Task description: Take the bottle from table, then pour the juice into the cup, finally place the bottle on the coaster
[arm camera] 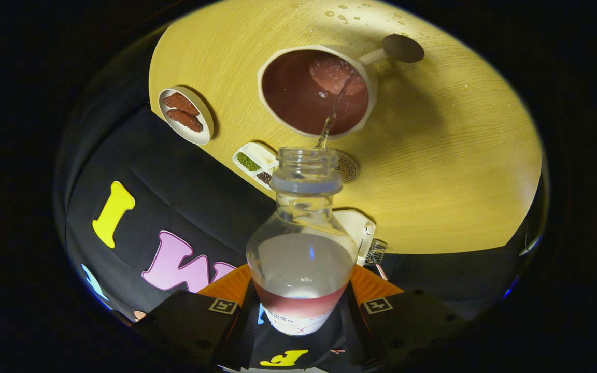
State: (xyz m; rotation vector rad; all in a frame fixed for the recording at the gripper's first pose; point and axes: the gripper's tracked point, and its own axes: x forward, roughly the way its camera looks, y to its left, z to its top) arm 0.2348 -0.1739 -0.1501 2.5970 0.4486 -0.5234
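Observation:
My gripper (301, 305) is shut on a clear plastic bottle (301, 259), held between both fingers and tipped forward over the wooden table (433, 171). Its open neck (306, 166) points at a white cup (315, 90) just beyond it. A thin stream of juice (332, 116) runs from the mouth into the cup, which holds dark red liquid. Pink juice lies low in the bottle near the fingers. A round coaster (347, 167) shows partly behind the bottle's neck.
A small round white dish (186, 115) with two brown pieces sits left of the cup. A divided white tray (254, 165) with green and dark bits lies by the bottle neck. A dark round knob (403, 47) ends the cup's handle. Water drops (347, 13) dot the far table.

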